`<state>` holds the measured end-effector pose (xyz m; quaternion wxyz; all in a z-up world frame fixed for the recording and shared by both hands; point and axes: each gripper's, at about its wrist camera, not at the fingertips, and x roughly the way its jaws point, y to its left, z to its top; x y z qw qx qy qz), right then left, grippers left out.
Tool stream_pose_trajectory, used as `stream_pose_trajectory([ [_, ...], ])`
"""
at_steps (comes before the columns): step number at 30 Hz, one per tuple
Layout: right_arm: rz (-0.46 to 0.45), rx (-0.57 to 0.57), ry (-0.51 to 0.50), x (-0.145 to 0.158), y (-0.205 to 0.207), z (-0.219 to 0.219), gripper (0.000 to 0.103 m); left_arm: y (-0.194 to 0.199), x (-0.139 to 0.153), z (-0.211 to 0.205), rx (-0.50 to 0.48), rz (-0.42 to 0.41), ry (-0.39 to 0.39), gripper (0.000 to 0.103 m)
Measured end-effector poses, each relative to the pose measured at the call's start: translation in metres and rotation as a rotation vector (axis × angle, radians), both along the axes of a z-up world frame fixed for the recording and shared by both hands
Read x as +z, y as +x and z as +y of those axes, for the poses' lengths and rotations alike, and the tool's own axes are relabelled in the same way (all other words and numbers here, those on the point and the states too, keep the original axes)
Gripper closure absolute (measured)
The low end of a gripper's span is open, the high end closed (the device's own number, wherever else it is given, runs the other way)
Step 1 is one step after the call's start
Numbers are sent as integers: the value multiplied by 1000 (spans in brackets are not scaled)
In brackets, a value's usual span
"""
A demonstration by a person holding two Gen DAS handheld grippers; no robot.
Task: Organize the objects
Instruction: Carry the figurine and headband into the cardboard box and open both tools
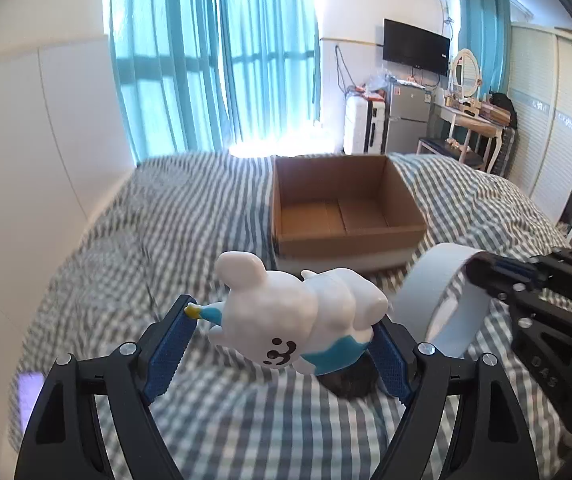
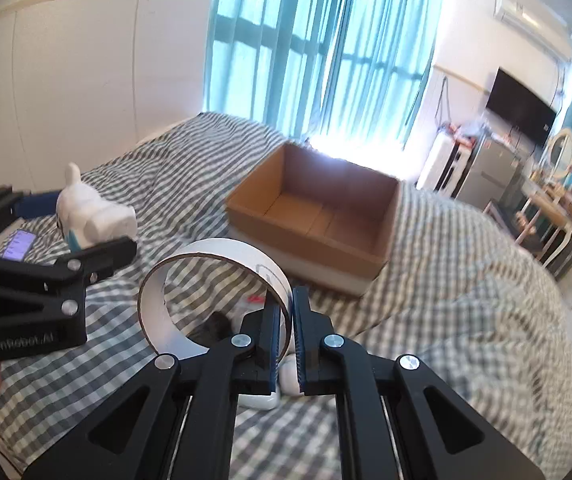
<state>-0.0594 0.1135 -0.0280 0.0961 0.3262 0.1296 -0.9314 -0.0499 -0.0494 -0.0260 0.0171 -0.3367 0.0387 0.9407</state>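
Note:
My left gripper (image 1: 286,320) is shut on a white bear figurine (image 1: 297,312) with blue trim, which lies sideways between the blue pads, lifted above the bed. My right gripper (image 2: 287,300) is shut on the wall of a white tape ring (image 2: 226,248) and holds it upright over the checked bedspread. An open, empty cardboard box (image 1: 349,240) sits on the bed beyond both grippers. In the left wrist view the right gripper (image 1: 481,276) and ring (image 1: 437,292) show at the right. In the right wrist view the left gripper (image 2: 74,236) and figurine (image 2: 90,216) show at the left, with the box (image 2: 305,244) ahead.
A phone (image 2: 16,246) with a lit screen lies on the bed at the left. Under the right gripper lie a white object (image 2: 286,376), a dark object (image 2: 218,324) and a small red item (image 2: 256,299). A suitcase (image 1: 361,128), fridge (image 1: 405,120) and desk (image 1: 473,124) stand beyond the bed.

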Motion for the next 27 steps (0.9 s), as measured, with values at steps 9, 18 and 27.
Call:
stream_pose_trajectory([
  [9, 72, -66, 26, 45, -43, 39, 97, -50, 35, 15, -43, 44, 30, 19],
  [18, 92, -103, -6, 70, -120, 69, 97, -118, 47, 29, -46, 67, 19, 19],
  [27, 31, -106, -51, 54, -204, 80, 97, -187, 22, 48, -105, 58, -19, 19],
])
